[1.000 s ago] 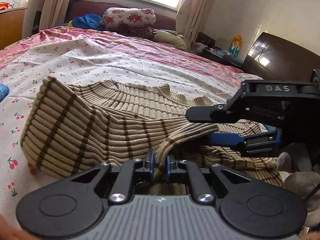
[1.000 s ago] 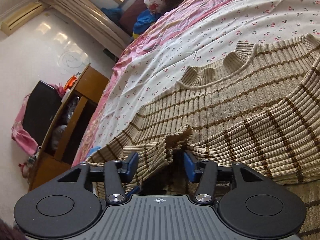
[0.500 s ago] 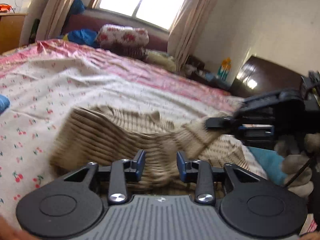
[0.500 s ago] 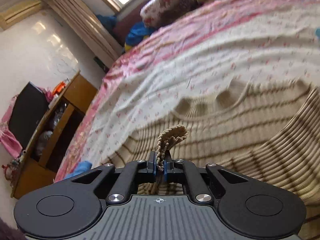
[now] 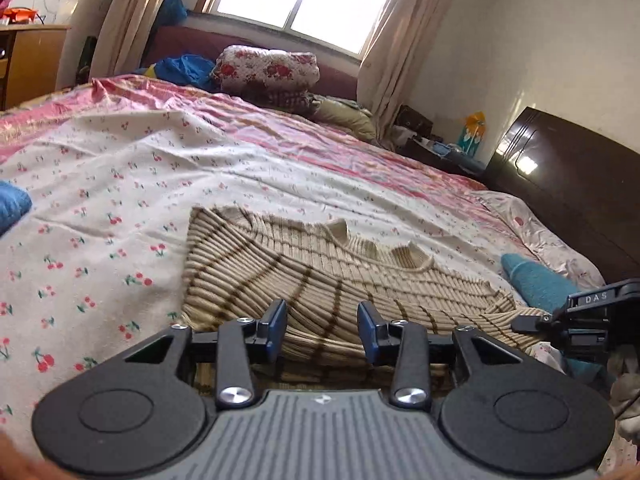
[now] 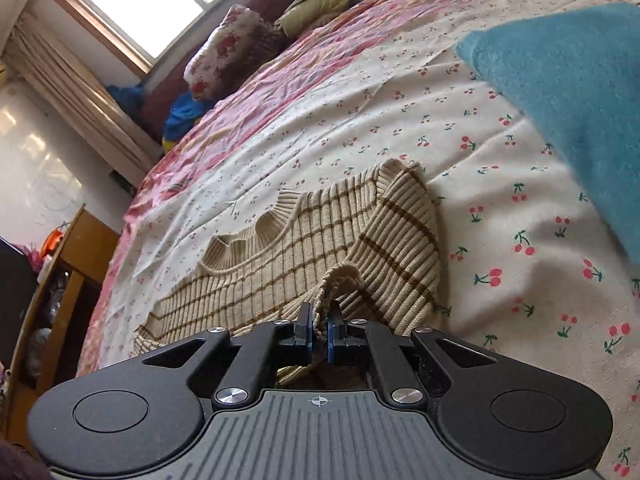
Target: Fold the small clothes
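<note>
On the cherry-print bed point(image 5: 120, 184) lies the tan striped sweater point(image 5: 280, 276). The left claw point(image 5: 322, 330) hangs over its near edge, jaws opening and pinching nothing. The right claw point(image 6: 319, 330) is clamped on a bunched sweater hem, beside a teal cloth point(image 6: 568, 96).

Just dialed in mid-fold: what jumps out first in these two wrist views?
The striped beige sweater lies partly folded in the middle of the cherry-print bedsheet. The right gripper is shut on a bunched edge of it, while the left gripper is opening above the near hem with nothing pinched. A teal cloth lies on the bed just right of the sweater.
</note>
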`<state>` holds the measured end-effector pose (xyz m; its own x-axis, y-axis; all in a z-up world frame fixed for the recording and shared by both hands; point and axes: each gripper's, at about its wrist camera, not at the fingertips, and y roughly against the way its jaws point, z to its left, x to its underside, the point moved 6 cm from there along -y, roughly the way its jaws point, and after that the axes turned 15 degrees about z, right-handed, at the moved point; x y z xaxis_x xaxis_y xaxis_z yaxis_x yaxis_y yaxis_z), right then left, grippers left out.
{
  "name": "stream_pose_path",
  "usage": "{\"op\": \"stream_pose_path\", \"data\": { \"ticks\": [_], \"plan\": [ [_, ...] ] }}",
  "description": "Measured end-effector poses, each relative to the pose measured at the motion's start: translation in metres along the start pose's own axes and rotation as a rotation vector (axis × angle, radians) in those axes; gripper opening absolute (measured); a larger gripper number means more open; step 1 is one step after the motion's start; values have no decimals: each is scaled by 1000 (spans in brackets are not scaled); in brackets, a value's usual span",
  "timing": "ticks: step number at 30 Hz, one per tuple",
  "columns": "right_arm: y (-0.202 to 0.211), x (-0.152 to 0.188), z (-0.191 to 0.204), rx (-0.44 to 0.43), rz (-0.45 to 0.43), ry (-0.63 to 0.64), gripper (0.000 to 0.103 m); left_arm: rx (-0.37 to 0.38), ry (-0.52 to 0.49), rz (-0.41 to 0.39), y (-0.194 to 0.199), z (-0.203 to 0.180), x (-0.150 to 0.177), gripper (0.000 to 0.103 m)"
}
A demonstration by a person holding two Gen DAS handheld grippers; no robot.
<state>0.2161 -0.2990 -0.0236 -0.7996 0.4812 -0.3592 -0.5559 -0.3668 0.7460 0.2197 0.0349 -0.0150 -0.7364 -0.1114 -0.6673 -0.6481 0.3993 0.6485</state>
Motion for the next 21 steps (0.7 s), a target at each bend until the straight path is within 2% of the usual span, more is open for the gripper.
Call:
{"op": "stream_pose_path", "data": {
  "ticks": [3,6,9,11,15,21],
  "plan": [
    [6,-3,-1,5,-32,25,6,-15,20,-16,0,4,-7,46],
    [2,-6,-6,27,-30,41,6,-51,33,12,-10,11,-8,46],
    [-15,-1,-16,68,12,35,6,-105,9,58,-21,13,-1,46],
    [-19,3,-17,83,15,36,8,-129,-25,57,-20,11,1,46],
    [-14,2,-14,107,-6,69,12,-135,-19,64,-17,12,0,46],
    [5,1,-9,170,-73,137,13,-153,-7,3,4,12,-15,46]
  ]
}}
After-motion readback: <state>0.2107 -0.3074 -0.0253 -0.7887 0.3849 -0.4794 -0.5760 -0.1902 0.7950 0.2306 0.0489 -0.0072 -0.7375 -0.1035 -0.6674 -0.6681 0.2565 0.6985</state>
